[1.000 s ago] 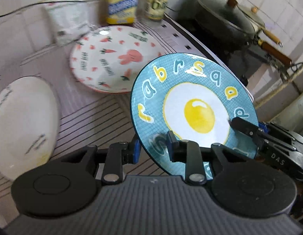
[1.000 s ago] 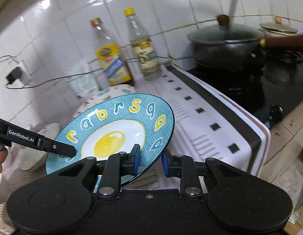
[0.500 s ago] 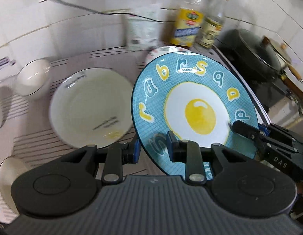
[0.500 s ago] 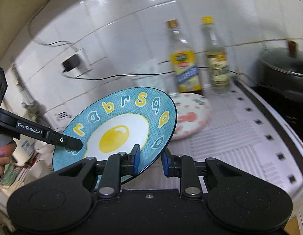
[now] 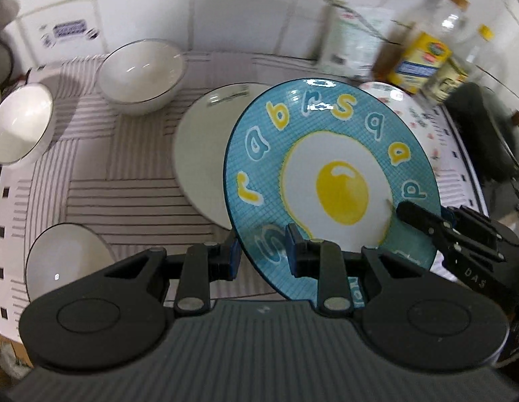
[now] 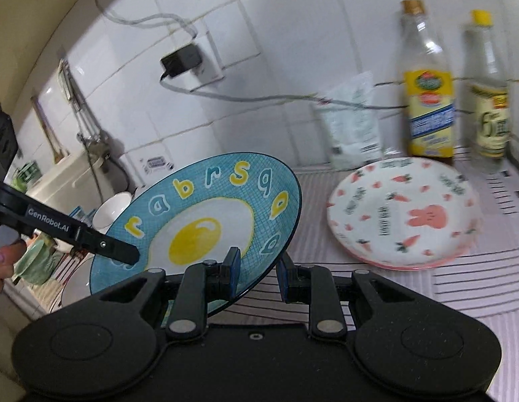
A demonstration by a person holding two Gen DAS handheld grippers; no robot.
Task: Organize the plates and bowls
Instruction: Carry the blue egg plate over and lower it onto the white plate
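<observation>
A blue plate with a fried-egg picture and yellow letters hangs tilted above the counter, held from two sides. My left gripper is shut on its near rim. In the right wrist view, my right gripper is shut on the opposite rim of the same blue plate. Below and behind it on the striped cloth lies a plain white plate. A carrot-and-rabbit plate lies further right. Three white bowls stand to the left.
Two bottles and a white pouch stand against the tiled wall. A dark pot sits on the stove at far right. A plugged-in charger and its cable hang on the wall. A person's hand holds the left gripper.
Both grippers carried the blue plate leftward along the counter, from beside the carrot plate to above the white plate. The bowls came into view. Neither grip changed.
</observation>
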